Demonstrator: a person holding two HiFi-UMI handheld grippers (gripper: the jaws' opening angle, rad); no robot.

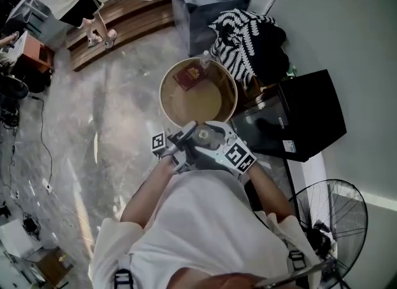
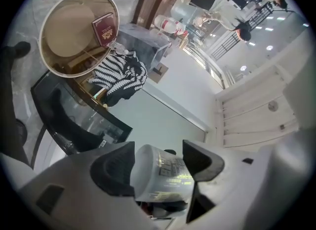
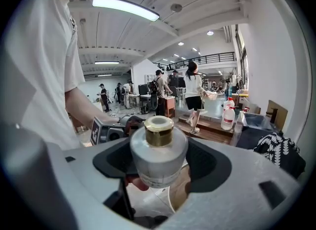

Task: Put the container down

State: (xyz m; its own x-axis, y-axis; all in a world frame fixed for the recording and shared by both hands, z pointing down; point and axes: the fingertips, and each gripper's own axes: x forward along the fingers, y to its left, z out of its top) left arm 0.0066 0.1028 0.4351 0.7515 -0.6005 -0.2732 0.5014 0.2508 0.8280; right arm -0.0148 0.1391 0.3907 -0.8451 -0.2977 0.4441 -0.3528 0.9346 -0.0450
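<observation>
The container (image 3: 158, 157) is a frosted white bottle with a gold collar, and small print shows on its side (image 2: 165, 174). In the head view it (image 1: 203, 135) is held close to my chest, above the floor. My left gripper (image 2: 158, 167) is shut on its body, and my right gripper (image 3: 159, 161) is shut on it from the other side. The two grippers, left (image 1: 180, 141) and right (image 1: 218, 144), meet at the bottle. Just ahead is a round tan tub (image 1: 166, 89) holding a red booklet (image 1: 191, 77).
A black-and-white striped cloth (image 1: 245, 40) lies right of the tub. A black box (image 1: 310, 114) sits on a dark glass stand. A fan (image 1: 335, 219) stands at the lower right and a grey bin (image 1: 201, 2) behind. People stand far off (image 3: 192, 93).
</observation>
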